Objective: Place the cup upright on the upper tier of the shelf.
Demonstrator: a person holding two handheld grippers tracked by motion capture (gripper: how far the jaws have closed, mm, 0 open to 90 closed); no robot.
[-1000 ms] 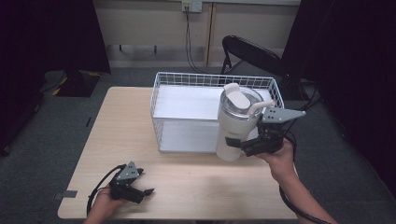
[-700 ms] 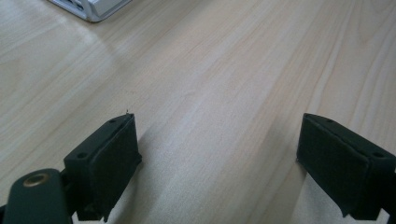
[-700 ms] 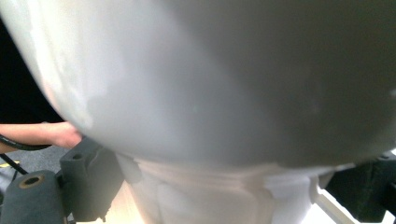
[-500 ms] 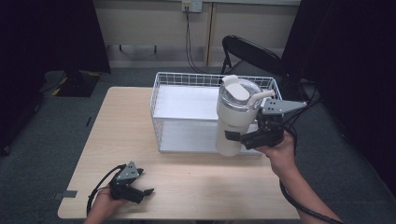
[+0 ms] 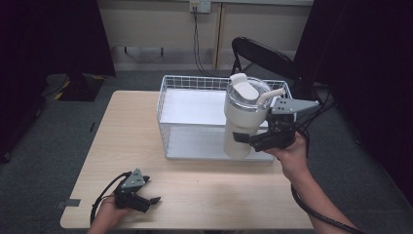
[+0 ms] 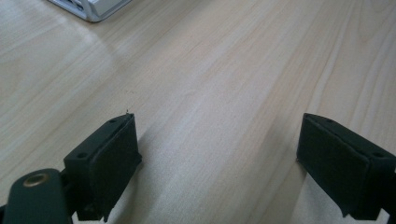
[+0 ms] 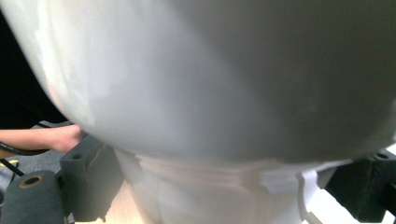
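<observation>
A tall white tumbler (image 5: 242,119) with a clear lid, a straw and a side handle hangs upright over the front right part of the white wire basket (image 5: 163,111). My right gripper (image 5: 249,140) is shut on its lower body from the right. In the right gripper view the tumbler (image 7: 224,84) looms very close, and the right gripper (image 7: 224,186) has a jaw on either side of its narrower base. At the table's front left, my left gripper (image 5: 149,202) rests low on the wood; the left gripper (image 6: 217,158) stands open with nothing between its jaws.
The basket sits at the back middle of the light wooden table (image 5: 122,126), and its corner (image 6: 93,9) shows far off in the left gripper view. A black folding chair (image 5: 263,53) stands behind the table. Dark curtains hang on both sides.
My right gripper has raised the tumbler a little and carried it slightly back over the basket's front rim. The left gripper has stayed where it was.
</observation>
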